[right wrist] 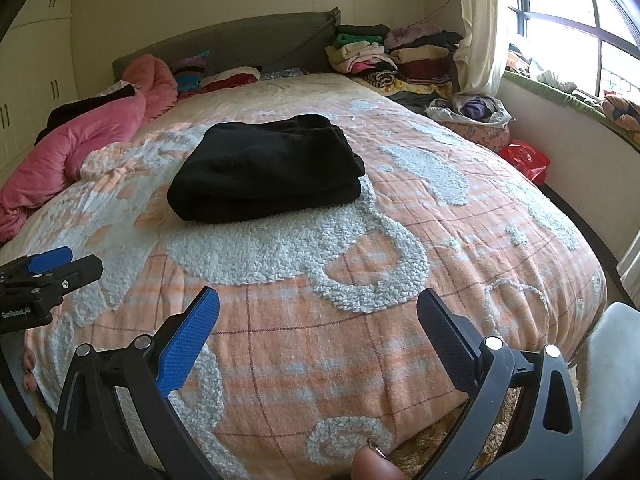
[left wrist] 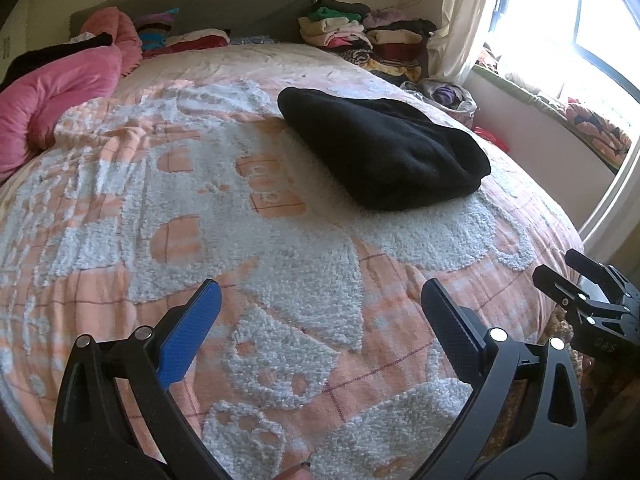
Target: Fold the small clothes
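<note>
Both grippers, left gripper (left wrist: 320,312) and right gripper (right wrist: 318,312), hover with jaws released; nudging the folded black garment (right wrist: 268,170) (loosely stacked) on the bed (right wrist: 440,240) could undo it.

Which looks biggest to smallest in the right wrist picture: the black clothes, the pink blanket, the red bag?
1. Pink blanket, partly cut off at the picture's edge.
2. Folded black clothes; close to the blanket in apparent size, and nearer the camera, so this order is unsure.
3. Red bag, clearly smallest.
</note>
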Demonstrator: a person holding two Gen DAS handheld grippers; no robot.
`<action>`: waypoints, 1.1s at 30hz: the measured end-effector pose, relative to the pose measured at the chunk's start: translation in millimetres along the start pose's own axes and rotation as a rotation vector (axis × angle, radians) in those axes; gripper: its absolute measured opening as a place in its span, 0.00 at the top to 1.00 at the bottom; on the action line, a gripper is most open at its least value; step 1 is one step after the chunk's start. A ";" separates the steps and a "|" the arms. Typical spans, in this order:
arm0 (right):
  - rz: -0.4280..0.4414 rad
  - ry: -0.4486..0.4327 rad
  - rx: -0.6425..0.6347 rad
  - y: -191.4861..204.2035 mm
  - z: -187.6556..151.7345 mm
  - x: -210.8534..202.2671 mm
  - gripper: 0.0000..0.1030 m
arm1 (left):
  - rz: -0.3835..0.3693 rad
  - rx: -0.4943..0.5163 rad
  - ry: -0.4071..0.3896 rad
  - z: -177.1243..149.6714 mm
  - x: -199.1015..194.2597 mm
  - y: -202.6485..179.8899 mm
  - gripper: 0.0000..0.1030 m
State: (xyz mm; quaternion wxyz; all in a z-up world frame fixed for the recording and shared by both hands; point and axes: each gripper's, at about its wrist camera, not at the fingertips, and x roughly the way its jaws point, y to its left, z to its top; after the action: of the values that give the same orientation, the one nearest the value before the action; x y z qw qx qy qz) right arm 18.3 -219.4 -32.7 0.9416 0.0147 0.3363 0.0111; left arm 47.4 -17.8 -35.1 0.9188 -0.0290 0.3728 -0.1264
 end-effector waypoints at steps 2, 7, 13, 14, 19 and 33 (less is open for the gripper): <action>-0.002 -0.001 -0.001 0.1 0.1 0.0 0.04 | -0.001 -0.001 0.004 -0.1 0.4 0.3 0.09; -0.004 0.000 -0.003 0.4 -0.1 0.4 0.04 | 0.009 0.002 0.005 0.8 0.1 0.7 0.09; -0.002 0.002 -0.002 1.1 -0.2 1.1 0.04 | 0.026 -0.002 0.009 1.3 0.0 1.1 0.09; -0.003 0.003 -0.003 1.4 -0.1 1.5 0.04 | 0.027 -0.002 0.009 1.2 -0.2 0.9 0.09; -0.004 0.003 -0.006 2.0 -0.6 1.9 0.04 | 0.024 0.002 0.008 1.2 -0.3 0.4 0.09; -0.007 0.004 -0.005 2.0 -1.1 2.4 0.04 | 0.029 0.002 0.013 0.6 -0.5 0.0 0.09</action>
State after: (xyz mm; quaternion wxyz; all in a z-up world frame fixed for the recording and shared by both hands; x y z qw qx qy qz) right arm 19.4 -217.4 -35.0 0.9409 0.0110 0.3383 0.0087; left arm 47.5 -17.7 -34.3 0.9181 -0.0217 0.3789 -0.1138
